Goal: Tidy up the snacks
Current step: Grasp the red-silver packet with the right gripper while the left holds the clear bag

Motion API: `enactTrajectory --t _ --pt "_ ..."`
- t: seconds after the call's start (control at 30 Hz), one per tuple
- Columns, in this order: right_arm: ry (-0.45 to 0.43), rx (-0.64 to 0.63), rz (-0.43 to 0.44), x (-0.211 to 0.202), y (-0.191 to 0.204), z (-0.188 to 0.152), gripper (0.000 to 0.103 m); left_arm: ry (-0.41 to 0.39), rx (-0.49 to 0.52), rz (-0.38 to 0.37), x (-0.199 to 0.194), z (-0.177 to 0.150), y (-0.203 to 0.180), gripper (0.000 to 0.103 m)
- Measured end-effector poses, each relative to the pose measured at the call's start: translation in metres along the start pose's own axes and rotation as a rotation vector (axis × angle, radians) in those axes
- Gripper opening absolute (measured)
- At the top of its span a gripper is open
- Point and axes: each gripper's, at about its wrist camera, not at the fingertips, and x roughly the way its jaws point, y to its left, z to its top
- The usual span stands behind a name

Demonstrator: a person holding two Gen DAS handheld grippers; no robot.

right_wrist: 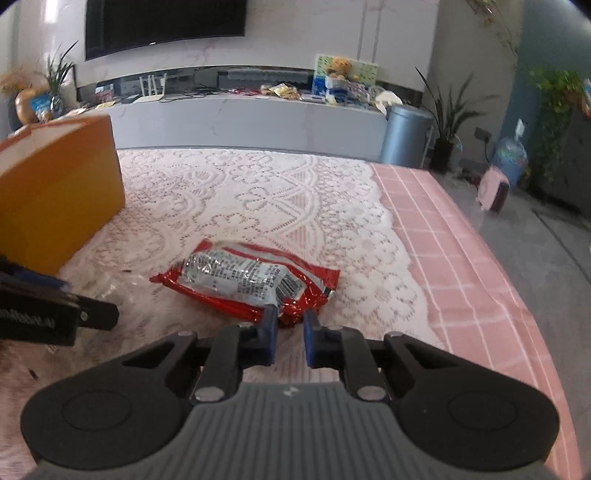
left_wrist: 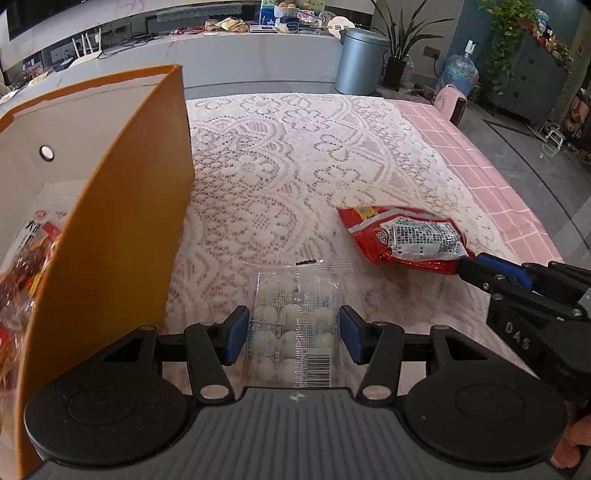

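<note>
So the orange box point(left_wrist: 110, 206) sits on the left side of the desk, open at the top, and you can see a few snack packets point(left_wrist: 26, 266) already lying inside, red and clear wrappers piled against the near wall. Its tall side stands just beside the left tool point(left_wrist: 291, 334).

That left tool is spread wide, with the clear pack of white balls point(left_wrist: 295, 332) lying flat on the lace between its blue pads; there looks to be a sliver of gap on each side, so nothing is pinched. The right tool point(right_wrist: 290, 334) has its pads narrowed around the near corner of the red snack bag point(right_wrist: 251, 280), which lies silver-label-up; whether it actually bites the foil, I can't tell.

Loads of open room past both packs, all the way to the far edge. The lace cloth point(left_wrist: 295, 155) lies over a pink checked one point(right_wrist: 461, 266), which shows along the right side. Behind: grey bin point(right_wrist: 406, 133), potted plants, TV point(right_wrist: 162, 26) over a cluttered ledge.
</note>
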Motion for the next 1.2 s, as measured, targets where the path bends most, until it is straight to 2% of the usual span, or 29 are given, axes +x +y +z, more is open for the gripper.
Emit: enactTrajectory --t 0.03,0.07,0.2,0.33,0.43,0.53,0.67,0.7,0.73,0.77,0.97,1.2 --pt "0.015 0.016 0.006 -0.006 -0.001 0.001 0.007 0.001 0.002 -0.003 -0.004 -0.003 0.000 0.060" --pt "0.026 0.033 0.010 -0.012 -0.001 0.000 0.000 0.002 0.005 -0.004 -0.009 -0.006 0.000 0.060" --pt "0.108 0.107 0.067 -0.040 -0.003 -0.012 0.000 -0.001 0.014 -0.010 -0.026 -0.021 -0.001 0.060" --pt "0.183 0.114 0.053 -0.062 -0.003 -0.022 0.000 -0.006 0.004 -0.014 -0.038 -0.034 0.000 0.060" --pt "0.205 0.190 0.035 -0.069 -0.012 -0.030 0.000 -0.022 -0.012 -0.012 -0.046 -0.039 0.002 0.060" --pt "0.218 0.349 0.045 -0.071 -0.022 -0.034 0.007 -0.046 -0.019 -0.008 -0.054 -0.038 0.003 0.060" --pt "0.180 0.444 0.040 -0.074 -0.017 -0.030 0.031 -0.078 -0.033 -0.016 -0.061 -0.033 0.004 0.060" --pt "0.167 0.467 0.042 -0.074 -0.015 -0.027 0.034 -0.085 -0.031 -0.018 -0.062 -0.031 0.004 0.060" --pt "0.163 0.497 0.060 -0.072 -0.014 -0.023 0.041 -0.096 -0.027 -0.021 -0.063 -0.028 0.003 0.060" --pt "0.164 0.532 0.080 -0.068 -0.014 -0.020 0.044 -0.105 -0.024 -0.024 -0.064 -0.025 0.003 0.060" --pt "0.165 0.686 0.072 -0.038 -0.006 -0.003 0.056 -0.146 -0.020 -0.026 -0.064 0.000 0.005 0.060" --pt "0.192 0.776 0.034 0.000 -0.001 0.009 0.059 -0.163 -0.030 -0.023 -0.055 0.027 0.019 0.060"
